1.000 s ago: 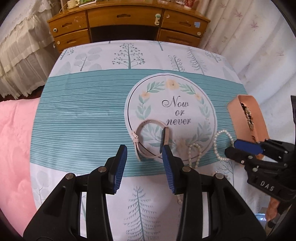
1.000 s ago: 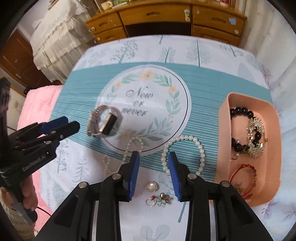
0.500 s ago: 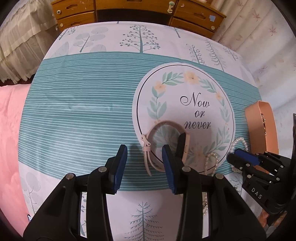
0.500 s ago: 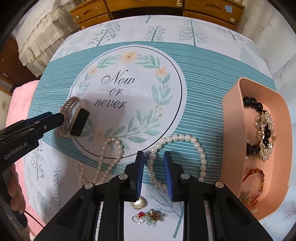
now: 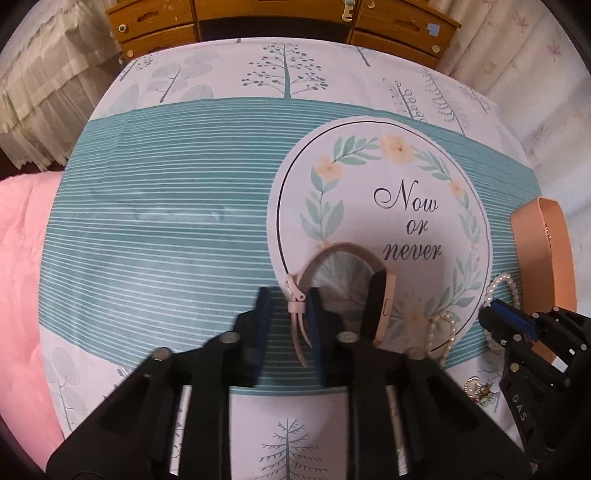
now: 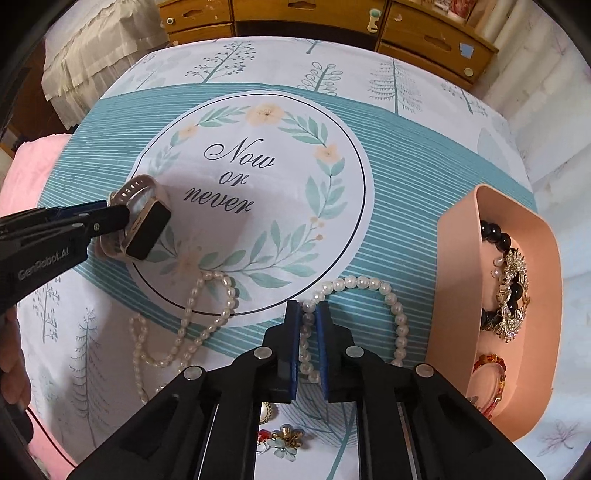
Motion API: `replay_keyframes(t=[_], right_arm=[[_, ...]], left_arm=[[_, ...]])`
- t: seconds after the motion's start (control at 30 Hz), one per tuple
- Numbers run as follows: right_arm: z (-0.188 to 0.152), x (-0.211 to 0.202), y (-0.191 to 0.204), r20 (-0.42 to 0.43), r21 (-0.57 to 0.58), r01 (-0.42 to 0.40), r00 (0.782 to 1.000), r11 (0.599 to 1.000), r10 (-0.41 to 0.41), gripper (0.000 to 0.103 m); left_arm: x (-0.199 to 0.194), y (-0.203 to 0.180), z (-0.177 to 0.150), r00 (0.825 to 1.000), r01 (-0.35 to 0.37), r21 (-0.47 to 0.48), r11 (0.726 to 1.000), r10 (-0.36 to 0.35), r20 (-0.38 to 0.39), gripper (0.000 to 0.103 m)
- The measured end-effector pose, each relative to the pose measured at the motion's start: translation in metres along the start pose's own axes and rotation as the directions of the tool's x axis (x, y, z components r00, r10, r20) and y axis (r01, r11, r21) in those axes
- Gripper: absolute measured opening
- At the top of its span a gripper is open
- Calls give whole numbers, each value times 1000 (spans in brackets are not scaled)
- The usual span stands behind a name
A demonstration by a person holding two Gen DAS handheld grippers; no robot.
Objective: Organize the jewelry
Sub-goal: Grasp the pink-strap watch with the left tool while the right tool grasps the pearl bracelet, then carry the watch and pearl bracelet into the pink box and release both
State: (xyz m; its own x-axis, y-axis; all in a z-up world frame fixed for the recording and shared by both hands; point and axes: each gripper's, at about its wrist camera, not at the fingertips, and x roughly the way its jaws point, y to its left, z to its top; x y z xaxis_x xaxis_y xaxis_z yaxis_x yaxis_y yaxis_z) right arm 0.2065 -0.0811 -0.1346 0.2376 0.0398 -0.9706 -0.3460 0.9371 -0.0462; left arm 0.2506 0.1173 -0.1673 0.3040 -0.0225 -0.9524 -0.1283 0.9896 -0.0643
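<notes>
A beige-strapped watch (image 5: 384, 302) with a black face (image 6: 147, 232) stands on edge on the cloth. My left gripper (image 5: 286, 299) has its jaws closed around the strap's buckle end (image 5: 295, 299); it also shows in the right wrist view (image 6: 110, 216). My right gripper (image 6: 306, 317) has its jaws closed on a round pearl bracelet (image 6: 369, 284); it also shows in the left wrist view (image 5: 496, 314). A peach tray (image 6: 458, 258) at the right holds black beads, a crystal brooch and an amber bracelet.
A long pearl necklace (image 6: 192, 321) lies left of the right gripper. A pearl earring (image 6: 266, 411) and a flower brooch (image 6: 286, 441) lie under the right gripper. A wooden dresser (image 6: 332, 18) stands beyond the table. A pink blanket (image 5: 22, 295) lies at left.
Both grippers moved forward and down. The left jaws closed onto the watch strap. The right jaws narrowed onto the pearl bracelet.
</notes>
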Motion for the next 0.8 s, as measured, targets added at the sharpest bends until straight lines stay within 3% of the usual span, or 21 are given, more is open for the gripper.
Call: replay_keyframes(t=[0.2, 0.43, 0.8], right_arm=[[-7, -6, -4, 20, 16, -40, 999, 999, 39, 8], [-18, -53, -20, 130, 40, -132, 983, 990, 126, 8], [-47, -142, -70, 338, 81, -249, 918, 965, 209, 8]], left_arm=[[-4, 1, -2, 1000, -3, -21, 1000, 3, 6, 6], [-41, -8, -4, 998, 11, -15, 1000, -10, 64, 6], [-112, -74, -5, 982, 56, 82, 995, -70, 173, 6]])
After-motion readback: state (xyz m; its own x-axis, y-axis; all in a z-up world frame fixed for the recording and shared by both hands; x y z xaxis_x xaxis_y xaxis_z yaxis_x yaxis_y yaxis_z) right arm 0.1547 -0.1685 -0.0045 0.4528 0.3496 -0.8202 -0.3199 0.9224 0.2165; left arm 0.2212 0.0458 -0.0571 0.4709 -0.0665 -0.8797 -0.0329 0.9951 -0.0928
